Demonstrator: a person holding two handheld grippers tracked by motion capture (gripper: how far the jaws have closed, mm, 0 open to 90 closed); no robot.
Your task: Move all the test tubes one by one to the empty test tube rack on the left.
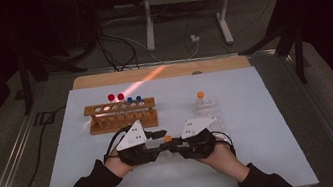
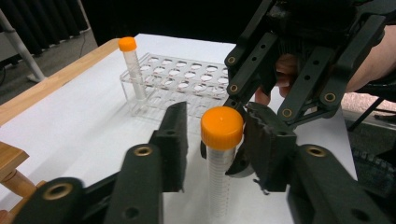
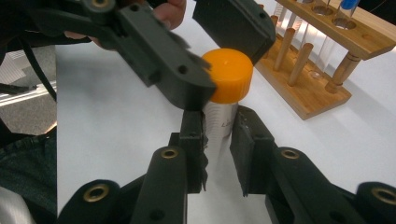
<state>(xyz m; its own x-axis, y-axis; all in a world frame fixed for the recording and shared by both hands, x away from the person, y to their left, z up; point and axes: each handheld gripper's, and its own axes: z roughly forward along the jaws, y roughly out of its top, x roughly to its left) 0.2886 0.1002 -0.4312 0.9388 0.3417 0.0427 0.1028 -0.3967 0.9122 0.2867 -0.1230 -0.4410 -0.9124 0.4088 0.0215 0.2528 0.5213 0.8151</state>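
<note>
An upright clear tube with an orange cap point(image 1: 167, 138) stands at the middle of the white mat, between both grippers. My right gripper point(image 3: 219, 128) is shut on the tube's clear body point(image 3: 219, 119), below the cap. My left gripper point(image 2: 217, 126) comes from the opposite side with its jaws around the orange cap point(image 2: 222, 127). One jaw touches the cap and the other stands a small gap away, so it is open. In the high view the left gripper point(image 1: 161, 143) and the right gripper point(image 1: 172, 145) meet tip to tip.
A wooden rack point(image 1: 121, 115) with red-capped and blue-capped tubes stands behind the left hand. A clear plastic rack point(image 1: 206, 110) holding one orange-capped tube point(image 1: 200, 95) stands behind the right hand. The white mat point(image 1: 274, 147) lies on a wooden tabletop point(image 1: 101, 79).
</note>
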